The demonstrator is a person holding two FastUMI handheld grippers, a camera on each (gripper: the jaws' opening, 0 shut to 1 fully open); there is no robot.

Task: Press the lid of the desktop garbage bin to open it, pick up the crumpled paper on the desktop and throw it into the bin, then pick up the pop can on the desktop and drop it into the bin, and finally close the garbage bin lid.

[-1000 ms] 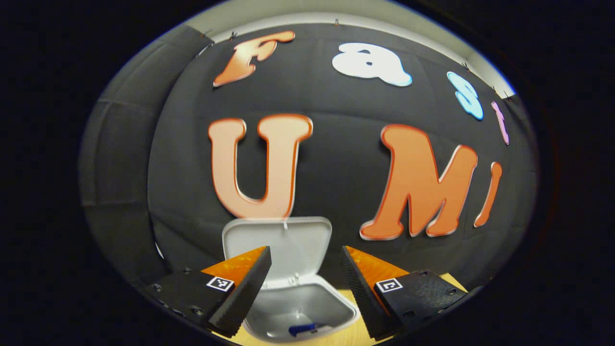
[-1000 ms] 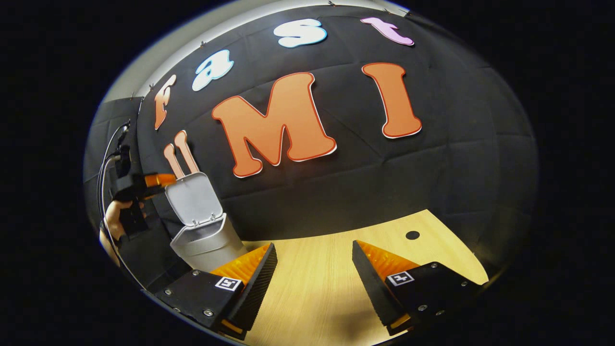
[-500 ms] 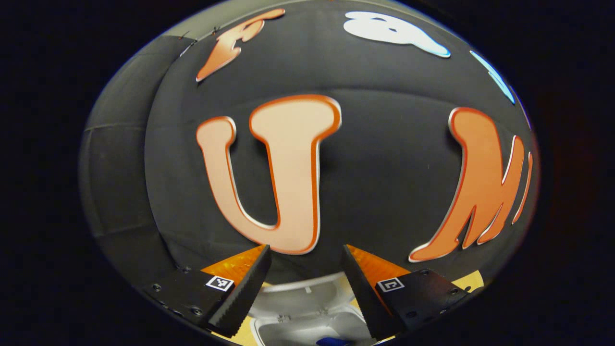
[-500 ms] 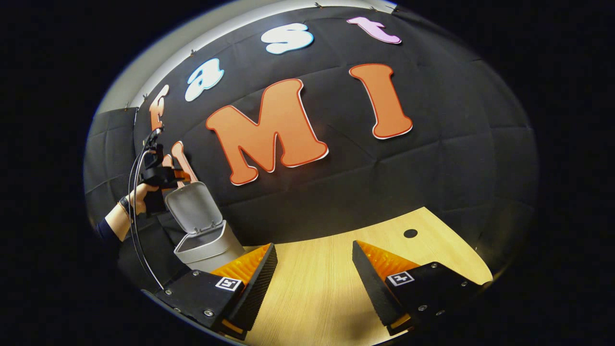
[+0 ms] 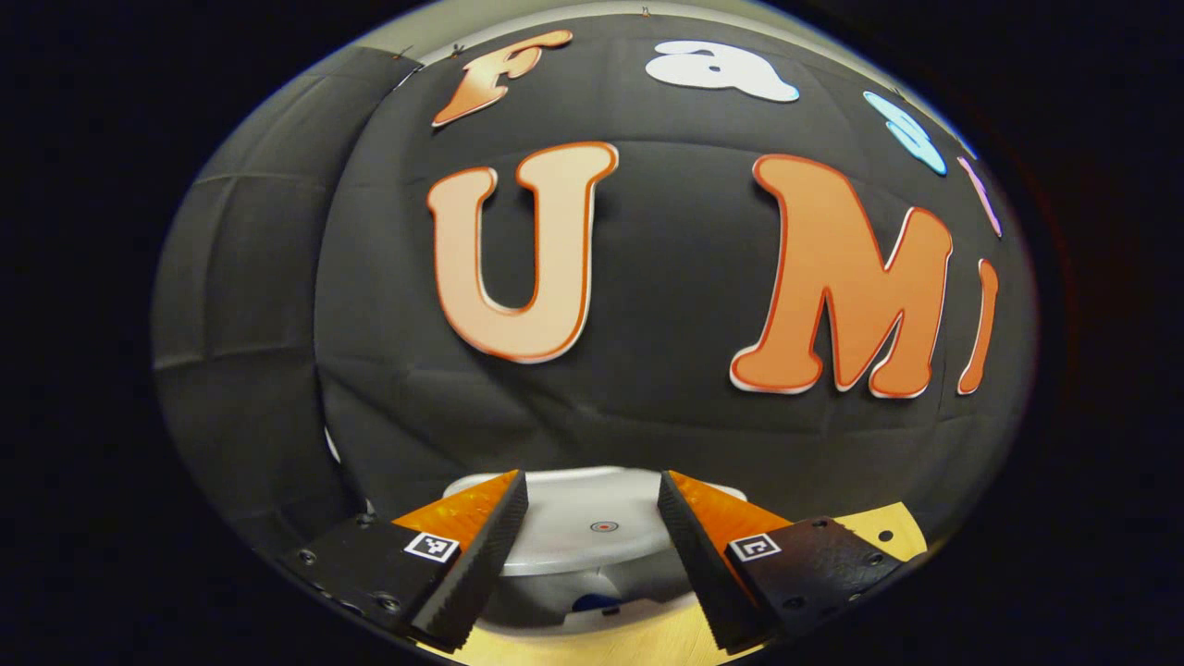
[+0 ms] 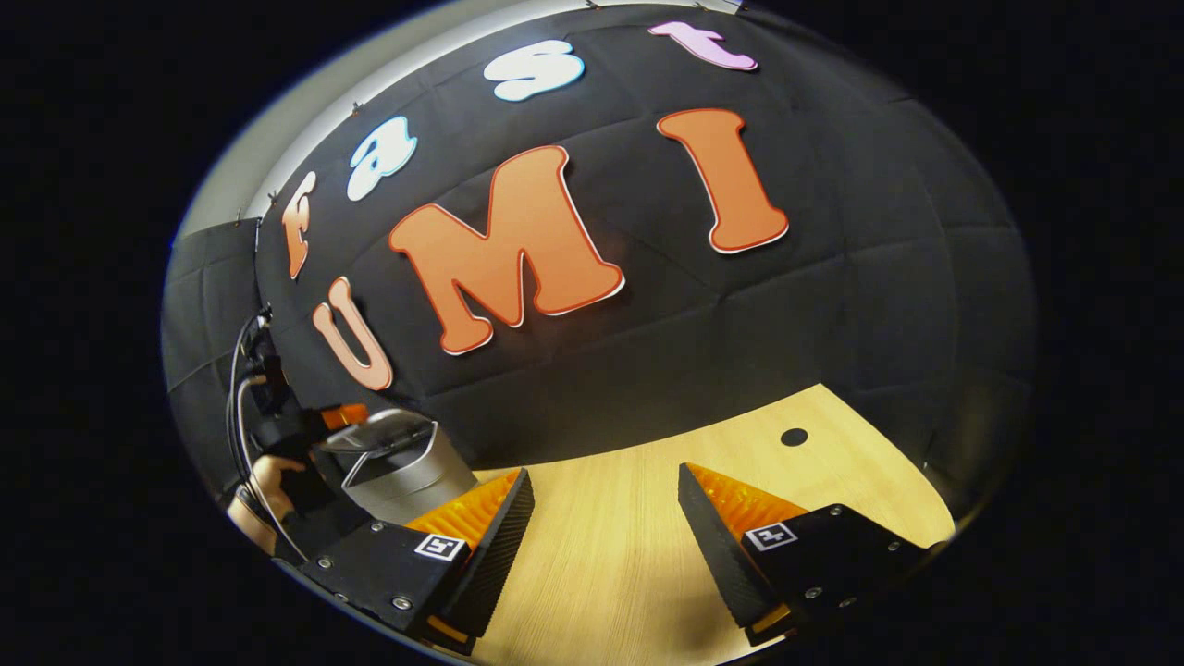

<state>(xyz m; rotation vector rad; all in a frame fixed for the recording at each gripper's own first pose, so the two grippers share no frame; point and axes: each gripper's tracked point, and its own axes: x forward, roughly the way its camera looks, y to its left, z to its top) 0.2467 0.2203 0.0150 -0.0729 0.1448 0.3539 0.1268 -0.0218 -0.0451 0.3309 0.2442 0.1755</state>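
Note:
The grey desktop bin stands at the table's left. Its white lid is tipped far down over the opening, with a gap left at the front. Through that gap a blue thing shows inside the bin. My left gripper is open, its fingers straddling the top of the lid. In the right gripper view that left gripper sits on the lid, held by a hand. My right gripper hangs open over the bare wooden table, to the right of the bin, holding nothing.
The black cloth wall stands close behind the bin. A small dark round hole marks the tabletop at the far right. Cables trail from the left gripper.
The lid has swung from upright to almost down, with my left gripper coming over its top and lowering with it. My right gripper has hardly moved.

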